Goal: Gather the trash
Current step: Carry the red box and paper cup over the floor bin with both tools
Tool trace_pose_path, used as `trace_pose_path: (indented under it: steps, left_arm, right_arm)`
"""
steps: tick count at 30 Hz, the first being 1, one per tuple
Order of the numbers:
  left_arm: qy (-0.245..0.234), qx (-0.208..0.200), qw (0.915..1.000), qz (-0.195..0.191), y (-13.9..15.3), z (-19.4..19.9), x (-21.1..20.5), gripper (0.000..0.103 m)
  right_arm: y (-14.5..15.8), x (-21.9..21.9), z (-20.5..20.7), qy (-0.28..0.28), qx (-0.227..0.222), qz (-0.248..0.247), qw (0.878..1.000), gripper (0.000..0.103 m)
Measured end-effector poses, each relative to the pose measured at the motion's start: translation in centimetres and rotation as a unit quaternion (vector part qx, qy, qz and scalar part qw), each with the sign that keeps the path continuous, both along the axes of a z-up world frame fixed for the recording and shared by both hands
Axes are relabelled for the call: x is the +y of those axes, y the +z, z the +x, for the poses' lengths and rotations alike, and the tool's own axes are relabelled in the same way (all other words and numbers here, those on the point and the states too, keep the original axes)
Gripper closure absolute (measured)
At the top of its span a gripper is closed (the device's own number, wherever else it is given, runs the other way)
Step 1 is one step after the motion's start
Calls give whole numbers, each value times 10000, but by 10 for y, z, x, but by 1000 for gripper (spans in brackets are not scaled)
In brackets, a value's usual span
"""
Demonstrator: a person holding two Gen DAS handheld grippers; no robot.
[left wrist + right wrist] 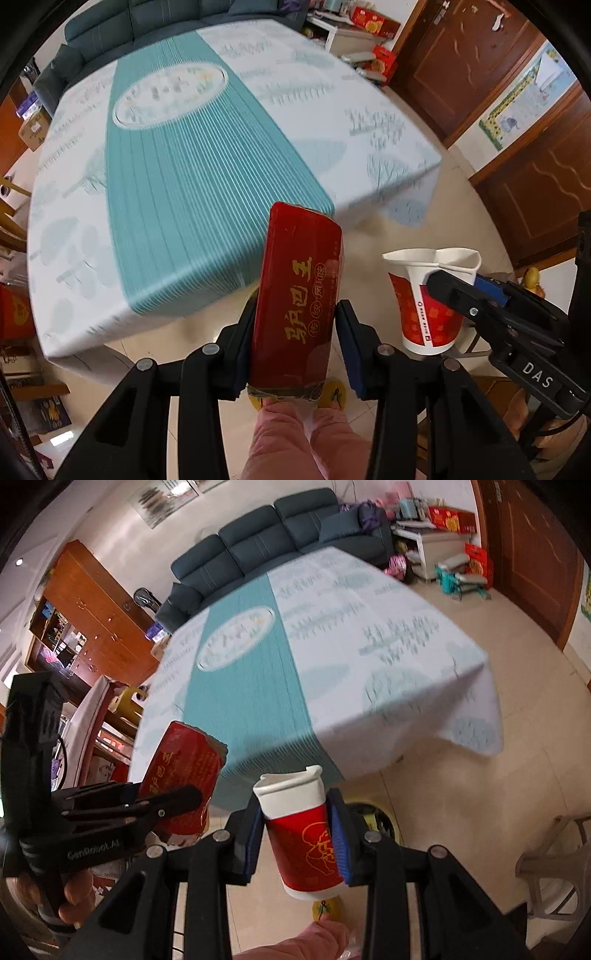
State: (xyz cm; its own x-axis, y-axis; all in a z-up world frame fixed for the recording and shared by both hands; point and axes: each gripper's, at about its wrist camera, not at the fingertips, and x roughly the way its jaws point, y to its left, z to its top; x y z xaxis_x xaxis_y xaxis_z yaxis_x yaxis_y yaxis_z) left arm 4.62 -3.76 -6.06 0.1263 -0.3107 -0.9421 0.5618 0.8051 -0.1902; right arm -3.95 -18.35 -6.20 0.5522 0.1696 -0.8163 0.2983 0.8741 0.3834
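Note:
My left gripper (pixel 295 332) is shut on a red snack box (pixel 299 291) with gold characters, held upright above the floor near the table's front edge. My right gripper (pixel 295 834) is shut on a crushed red and white paper cup (pixel 301 834), its rim squeezed flat. The cup (pixel 428 295) and the right gripper's fingers (pixel 454 291) also show at the right of the left wrist view. The box (pixel 184 771) and the left gripper's fingers (pixel 162 805) show at the left of the right wrist view.
A table with a white and teal cloth (pixel 177 155) lies ahead. A dark sofa (pixel 273 531) stands behind it. Wooden doors (pixel 480 66) are at the right, a wooden cabinet (pixel 92 602) at the left. A plastic chair (pixel 554 864) stands at the right. My legs (pixel 295 443) are below.

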Motion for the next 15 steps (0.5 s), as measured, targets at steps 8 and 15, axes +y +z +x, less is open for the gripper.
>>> trace_pose_path:
  steps: [8, 15]
  left_arm:
    - [210, 113, 9994, 260, -73, -24, -24, 63]
    - [388, 187, 9977, 520, -143, -30, -28, 63]
  right_arm:
    - [-93, -22, -26, -172, 512, 361, 9979, 70]
    - [-165, -34, -37, -370, 816, 508, 9947, 70]
